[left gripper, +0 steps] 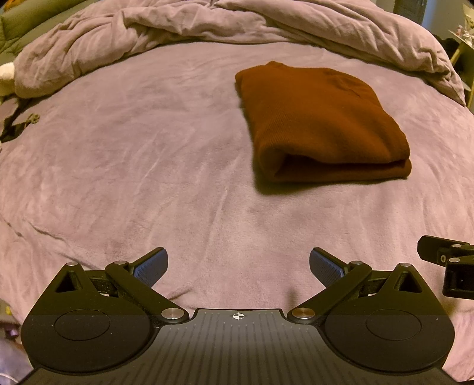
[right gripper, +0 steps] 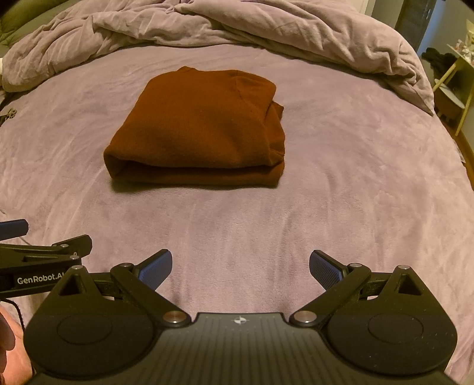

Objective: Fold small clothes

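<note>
Left hand-held gripper [left gripper: 238, 266]: jaws spread wide, nothing between the blue pads [left gripper: 151, 266]. It sits low over the bed [left gripper: 118, 148], which is covered by a mauve plush blanket.

Right hand-held gripper [right gripper: 240, 268]: jaws likewise spread wide, holding nothing, blue pads [right gripper: 326, 269] well apart.

The two hand-held grippers lie side by side, near each other; part of the right one shows at the right edge of the left wrist view, and the left one, marked "GenRobot.AI", shows at the left edge of the right wrist view.

Rust-brown garment [right gripper: 198, 130]: folded into a compact, roughly rectangular bundle, lying flat on the blanket. Rounded fold edge faces the hand-held grippers. Ahead of the right hand-held gripper and slightly to its left; ahead and to the right of the left one [left gripper: 320, 121]. Well apart from both, touching neither.

Beyond the garment: a rumpled duvet [right gripper: 266, 26] of the same mauve, heaped along the far side of the bed.
</note>
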